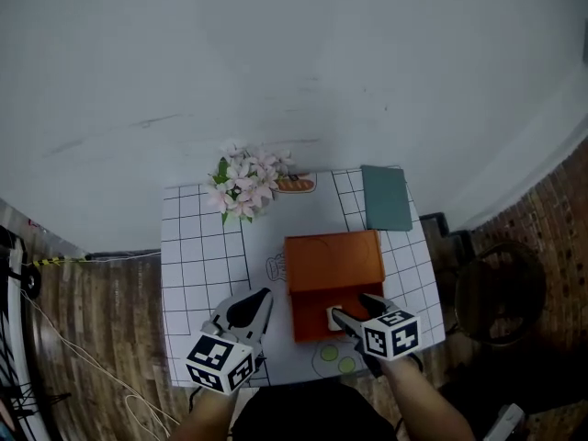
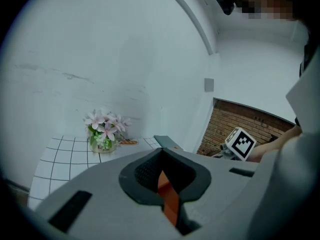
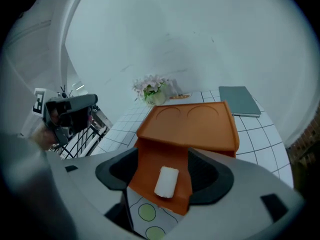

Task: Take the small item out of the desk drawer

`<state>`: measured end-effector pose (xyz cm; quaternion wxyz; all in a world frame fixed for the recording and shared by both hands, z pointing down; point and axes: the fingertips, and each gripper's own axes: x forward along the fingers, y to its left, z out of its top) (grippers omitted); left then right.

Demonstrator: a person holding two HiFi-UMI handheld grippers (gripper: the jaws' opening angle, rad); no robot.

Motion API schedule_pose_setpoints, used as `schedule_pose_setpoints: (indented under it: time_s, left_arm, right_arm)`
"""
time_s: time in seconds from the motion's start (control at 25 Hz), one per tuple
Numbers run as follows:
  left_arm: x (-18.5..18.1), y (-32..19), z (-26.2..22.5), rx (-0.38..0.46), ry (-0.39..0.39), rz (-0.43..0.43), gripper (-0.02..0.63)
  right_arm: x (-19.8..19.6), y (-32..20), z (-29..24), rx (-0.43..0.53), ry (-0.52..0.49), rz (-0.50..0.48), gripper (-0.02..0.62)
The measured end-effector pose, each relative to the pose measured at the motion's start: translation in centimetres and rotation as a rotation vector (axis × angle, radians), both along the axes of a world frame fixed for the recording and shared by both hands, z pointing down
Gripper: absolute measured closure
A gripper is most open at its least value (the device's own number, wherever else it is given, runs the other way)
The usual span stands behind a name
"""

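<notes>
An orange drawer unit (image 1: 333, 260) (image 3: 190, 124) stands on the gridded white mat (image 1: 197, 265). Its drawer (image 1: 310, 320) (image 3: 155, 159) is pulled out toward me. In the drawer lies a small white oblong item (image 1: 333, 319) (image 3: 166, 181). My right gripper (image 1: 349, 307) (image 3: 164, 174) hangs over the drawer's front with its jaws wide apart, one on each side of the item, and neither pad touches it. My left gripper (image 1: 265, 295) (image 2: 162, 184) hovers left of the drawer with its jaws together, holding nothing.
A vase of pink flowers (image 1: 241, 184) (image 2: 104, 131) stands at the mat's far edge, next to a printed bread picture (image 1: 296, 185). A grey-green notebook (image 1: 386, 197) (image 3: 241, 100) lies at the far right. A dark round stool (image 1: 501, 292) stands right of the table.
</notes>
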<state>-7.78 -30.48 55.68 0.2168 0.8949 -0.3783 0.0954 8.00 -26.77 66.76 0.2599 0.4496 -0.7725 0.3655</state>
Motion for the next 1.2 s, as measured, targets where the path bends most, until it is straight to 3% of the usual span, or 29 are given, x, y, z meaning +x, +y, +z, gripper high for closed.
schedule_pose_setpoints:
  time_s: [0.28, 0.48, 0.72, 1.0, 1.2]
  left_arm:
    - [-0.8, -0.6, -0.8, 0.019, -0.017, 0.013, 0.603]
    - [-1.8, -0.6, -1.4, 0.08, -0.071, 0.006, 0.603]
    - [-3.3, 1.0, -0.5, 0.064, -0.069, -0.014, 0.603]
    - [-4.6, 1.1, 0.0, 0.05, -0.028, -0.014, 0.603]
    - [-4.9, 1.7, 0.2, 0.047, -0.022, 0.028, 0.603]
  right_arm:
    - [-1.4, 0.6, 4.6, -0.123, 0.074, -0.068, 0.311]
    - [-1.0, 1.0, 8.2, -0.233, 0.205, -0.115, 0.319]
    - [-1.4, 2.4, 9.4, -0.332, 0.279, -0.17, 0.319]
    - [-1.6, 2.8, 10.5, -0.39, 0.364, -0.24, 0.348]
    - [-1.5, 2.5, 11.1, -0.366, 0.513, -0.304, 0.367]
